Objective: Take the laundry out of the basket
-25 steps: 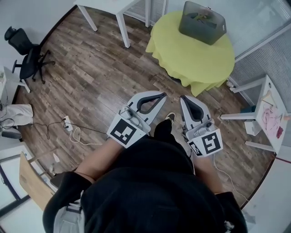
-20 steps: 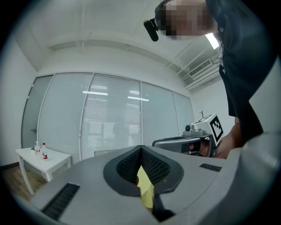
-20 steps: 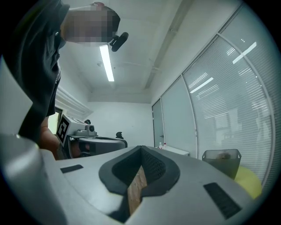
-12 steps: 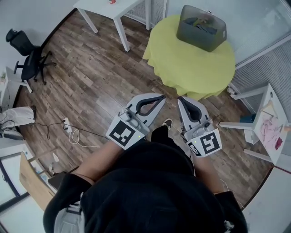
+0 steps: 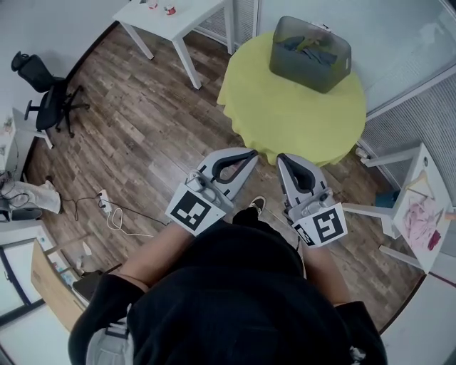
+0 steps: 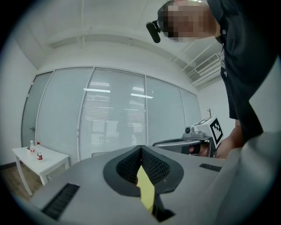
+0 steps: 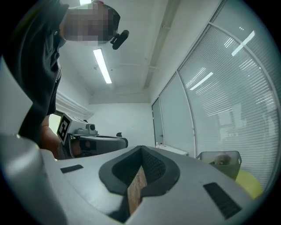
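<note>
Your walk has brought the round desk closer than it stood a second ago. Its yellow cloth now hangs just ahead of both tools in the head view, and more of the white desk on the far left has come into sight.

You carry the left hand-held gripper and the right hand-held gripper side by side in front of your body, both pointing level toward the round desk. That looks like a carrying posture for crossing the wooden floor, not a reach.

Each gripper view shows the jaws pressed together at the tips with nothing between them. Only a sliver of the yellow cloth shows through the gap behind the left pads, and a sliver of floor behind the right ones. Keeping them closed and empty makes sense here, since nothing is within reach yet.

The basket sits on the far side of the round desk, near the glass wall and well apart from your tools. The laundry is still inside it, a crumpled heap showing above the rim. None of the task is done yet.

You will likely need to come up to the desk's edge, or round it, because the basket stands at the back of the top. You will also need to spread at least one pair of jaws before dipping in. The office chair stands well off to the left, away from your path.
</note>
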`<state>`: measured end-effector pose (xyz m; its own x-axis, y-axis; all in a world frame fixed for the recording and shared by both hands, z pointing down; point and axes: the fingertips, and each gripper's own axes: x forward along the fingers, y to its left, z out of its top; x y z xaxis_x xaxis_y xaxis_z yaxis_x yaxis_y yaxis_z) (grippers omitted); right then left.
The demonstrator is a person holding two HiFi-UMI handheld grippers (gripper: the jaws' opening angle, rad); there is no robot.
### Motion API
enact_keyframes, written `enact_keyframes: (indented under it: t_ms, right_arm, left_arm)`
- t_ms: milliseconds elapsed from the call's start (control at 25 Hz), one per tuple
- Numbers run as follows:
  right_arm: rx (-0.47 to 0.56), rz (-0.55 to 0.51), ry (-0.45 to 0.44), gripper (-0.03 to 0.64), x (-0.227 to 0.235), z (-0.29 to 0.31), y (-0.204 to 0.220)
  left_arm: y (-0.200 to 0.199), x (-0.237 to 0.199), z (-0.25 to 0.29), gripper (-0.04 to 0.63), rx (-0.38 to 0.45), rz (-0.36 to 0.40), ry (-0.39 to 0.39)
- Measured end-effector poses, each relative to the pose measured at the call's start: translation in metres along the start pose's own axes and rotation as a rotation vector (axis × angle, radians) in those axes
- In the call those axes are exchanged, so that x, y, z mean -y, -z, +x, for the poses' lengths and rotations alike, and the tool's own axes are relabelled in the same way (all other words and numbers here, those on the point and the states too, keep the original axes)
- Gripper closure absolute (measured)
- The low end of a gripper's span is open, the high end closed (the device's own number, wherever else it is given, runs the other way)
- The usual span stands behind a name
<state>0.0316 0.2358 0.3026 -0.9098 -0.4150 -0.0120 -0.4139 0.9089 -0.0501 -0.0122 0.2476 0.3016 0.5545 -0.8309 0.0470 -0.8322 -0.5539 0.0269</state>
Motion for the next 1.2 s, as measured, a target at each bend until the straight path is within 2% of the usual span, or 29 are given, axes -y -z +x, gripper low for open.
enact_keyframes:
  t_ms: [400, 680, 1200]
  right_arm:
    - [0.003, 0.001, -0.03, 0.595, 0.045, -0.004, -0.003]
    - [-0.002, -0.011, -0.023, 0.595, 0.065, 0.006, -0.003]
    - [-0.036, -0.031, 0.097, 0.595, 0.118, 0.072, 0.001]
  left_arm:
    - [-0.004, -0.002, 0.045, 0.588, -0.012, 0.018, -0.033]
    - [-0.002, -0.015, 0.064, 0.588, -0.027, 0.041, -0.027]
    - [0.001, -0.096, 0.113, 0.588, -0.003, 0.03, 0.09]
